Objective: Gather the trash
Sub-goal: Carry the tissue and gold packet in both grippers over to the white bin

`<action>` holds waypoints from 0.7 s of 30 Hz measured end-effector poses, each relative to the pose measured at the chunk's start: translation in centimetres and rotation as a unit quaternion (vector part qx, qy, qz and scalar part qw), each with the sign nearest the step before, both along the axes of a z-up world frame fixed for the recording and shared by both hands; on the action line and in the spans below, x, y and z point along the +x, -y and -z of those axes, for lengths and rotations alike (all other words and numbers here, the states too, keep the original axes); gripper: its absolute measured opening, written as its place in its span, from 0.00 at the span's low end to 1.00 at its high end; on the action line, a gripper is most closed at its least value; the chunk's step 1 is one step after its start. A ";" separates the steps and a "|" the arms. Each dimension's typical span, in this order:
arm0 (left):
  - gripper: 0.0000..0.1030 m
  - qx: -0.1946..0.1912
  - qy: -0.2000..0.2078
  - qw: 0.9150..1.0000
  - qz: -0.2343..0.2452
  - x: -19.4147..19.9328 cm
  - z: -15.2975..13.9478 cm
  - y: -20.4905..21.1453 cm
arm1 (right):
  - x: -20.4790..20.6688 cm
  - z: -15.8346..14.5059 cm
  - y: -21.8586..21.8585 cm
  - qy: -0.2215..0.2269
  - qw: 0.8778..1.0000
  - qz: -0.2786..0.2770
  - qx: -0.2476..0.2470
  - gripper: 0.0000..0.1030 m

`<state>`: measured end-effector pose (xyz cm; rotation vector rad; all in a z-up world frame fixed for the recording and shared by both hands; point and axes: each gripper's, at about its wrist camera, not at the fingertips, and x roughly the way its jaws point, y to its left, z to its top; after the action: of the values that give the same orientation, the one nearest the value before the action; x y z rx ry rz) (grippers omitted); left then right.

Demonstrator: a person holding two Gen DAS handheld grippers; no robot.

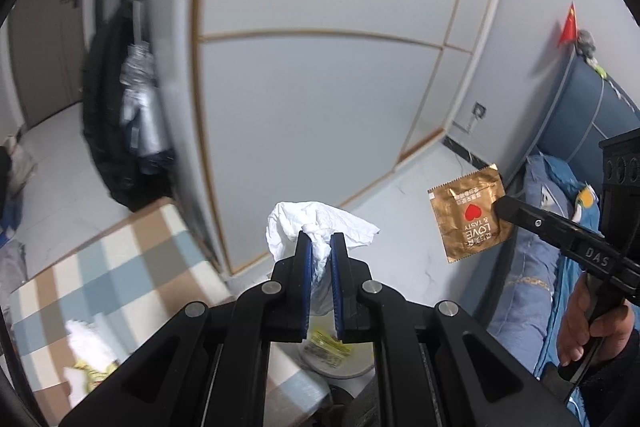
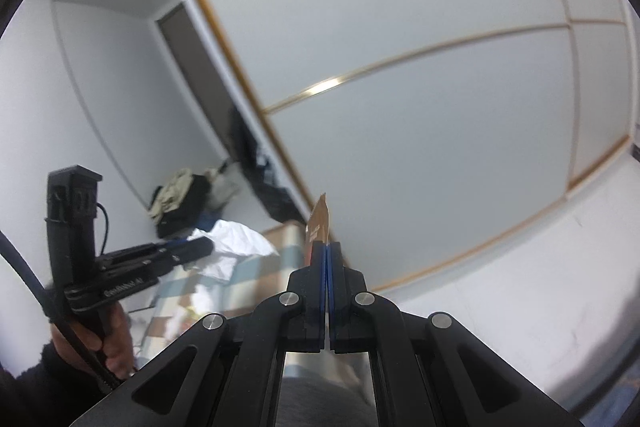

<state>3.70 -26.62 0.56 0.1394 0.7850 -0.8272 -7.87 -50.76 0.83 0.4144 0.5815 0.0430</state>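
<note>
The gold snack wrapper (image 1: 471, 214), flat-on and printed upside down in the left view but edge-on in the right, hangs pinched in the right gripper (image 2: 327, 246), while the left gripper (image 1: 320, 239) clamps crumpled white tissue (image 1: 316, 227) above a checked rug (image 1: 120, 267).

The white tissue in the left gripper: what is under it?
Below the white tissue, between the left gripper's arms, a pale round container holding a yellow wrapper; its rim is mostly covered.

Two tools: left (image 1: 320, 239), right (image 1: 500, 207). One tissue (image 1: 320, 223) and one gold wrapper (image 1: 468, 215), both held aloft. One more white wad (image 1: 86, 341), one yellow packet (image 1: 328, 343), one red flag (image 1: 568, 27).
</note>
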 end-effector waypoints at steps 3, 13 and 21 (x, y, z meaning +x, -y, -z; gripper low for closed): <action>0.05 0.016 -0.015 1.000 0.014 0.2 1.4 2.0 | -0.2 2.2 1.9 -0.023 1.000 0.018 0.004 0.00; 0.05 0.060 -0.110 0.992 0.002 2.2 9.0 5.1 | 1.8 11.8 6.0 -0.125 0.989 0.049 0.068 0.00; 0.05 0.107 -0.181 0.978 0.004 2.3 13.0 6.8 | 4.0 19.9 7.0 -0.212 0.970 0.041 0.116 0.00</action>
<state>6.04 -33.43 -12.45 0.1871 1.2180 -0.7829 -3.86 -57.78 -19.06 0.6832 0.9852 -0.0591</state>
